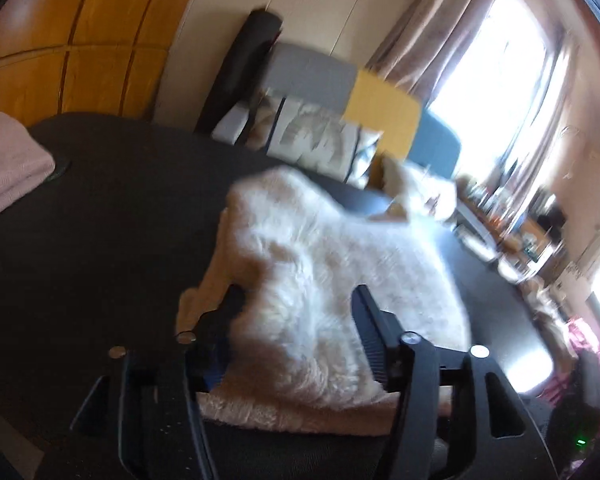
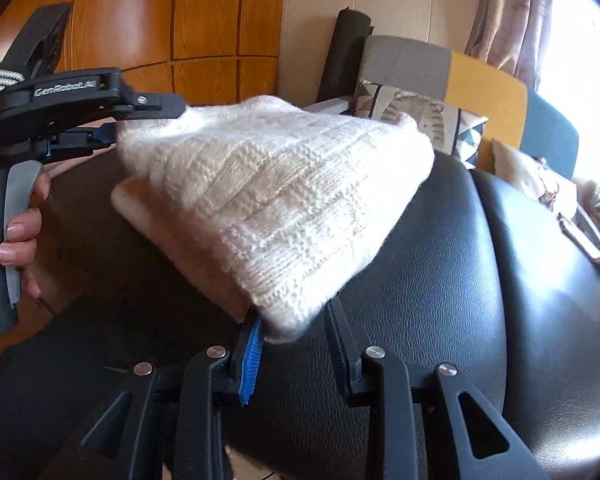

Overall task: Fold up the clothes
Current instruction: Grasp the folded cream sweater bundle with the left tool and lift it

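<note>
Left wrist view was badly smeared; the sweater [image 1: 320, 272] read only as a pale fuzzy mass, knit pattern lost. It lay folded on the black cushion [image 1: 112, 232]. The left gripper [image 1: 296, 308] had its jaws spread, fingers on either side of the near fold, neither pad seen pressing; cloth lay between them. The clutter at the far right edge by the window [image 1: 496, 92] could not be made out. A pink cloth [image 1: 8, 168] was cut off at the left border.

Right wrist view was sharp. It showed the sweater's [image 2: 276, 200] ribbed knit and stacked layers on the cushion [image 2: 440, 280], nothing of which the other camera resolved. The right gripper [image 2: 294, 320] stood part open at the near corner; the blue-padded finger [image 2: 250, 354] touched the hem, the other stood clear, so nothing was clamped. Only this view showed the left gripper [image 2: 120, 128] from the side, tips at the sweater's far left edge, and the hand [image 2: 18, 228] on its handle, fingers curled round the trigger. The tips themselves were hidden by the wool. A patterned pillow [image 2: 416, 116] sat behind.
</note>
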